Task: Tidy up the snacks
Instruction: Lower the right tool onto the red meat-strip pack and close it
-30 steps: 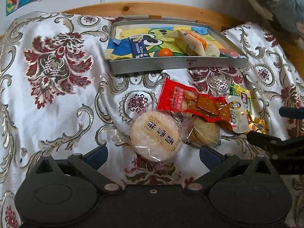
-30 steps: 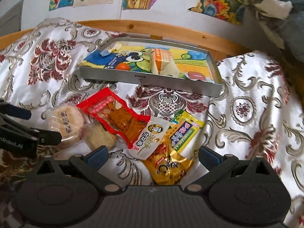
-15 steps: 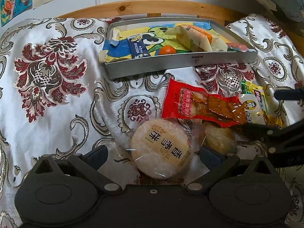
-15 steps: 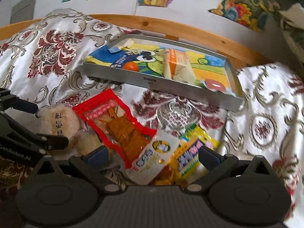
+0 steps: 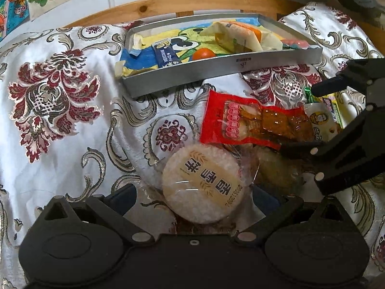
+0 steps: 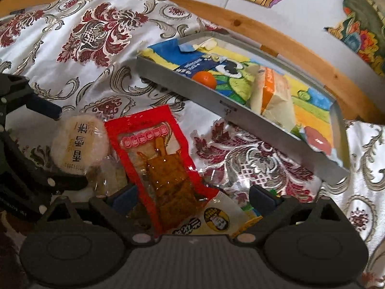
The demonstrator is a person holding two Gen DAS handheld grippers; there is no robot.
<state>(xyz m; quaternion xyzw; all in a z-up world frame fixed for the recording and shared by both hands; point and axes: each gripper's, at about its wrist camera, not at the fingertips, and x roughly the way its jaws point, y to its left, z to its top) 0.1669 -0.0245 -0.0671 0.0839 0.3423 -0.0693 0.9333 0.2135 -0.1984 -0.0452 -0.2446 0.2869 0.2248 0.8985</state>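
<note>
**Both claws open over a heap of snacks below a metal tray**

I hold a claw in each hand above a surface draped in a white cloth (image 5: 72, 144) with dark red and gold floral patterns. My left claw (image 5: 192, 197) is open, its blue-padded fingers (image 5: 125, 195) spread either side of a round rice cracker (image 5: 203, 184) in a clear wrapper printed with dark characters. The cracker lies flat between the fingers; I cannot tell whether they touch it.

My right claw (image 6: 192, 200) is also open, straddling the lower end of a red packet (image 6: 156, 156) with a clear window showing brown pieces. The packet's long axis runs from up-left, near the cracker, down-right toward my right claw. In the left view it lies across, red end pointing left.

Crowding these: a second pale round cracker (image 5: 276, 168) in clear wrap sits just right of the first, partly under the red packet. A white sachet (image 6: 211, 216) with a cartoon face overlaps the packet's near end, and a green and yellow wrapper (image 5: 334, 106) peeks out beside it. My right claw's black arm crosses the right side of the left view, covering part of the heap.

Beyond the heap stands a shallow grey metal tray (image 5: 216, 72), its long side facing me. Inside are a small orange fruit (image 5: 204, 53), a dark blue stick packet (image 5: 166, 54), a cream and orange bag (image 6: 272, 96) and a red item (image 6: 317, 139), on a colourful cartoon liner. A wooden rail (image 5: 192, 2) runs behind the tray.
</note>
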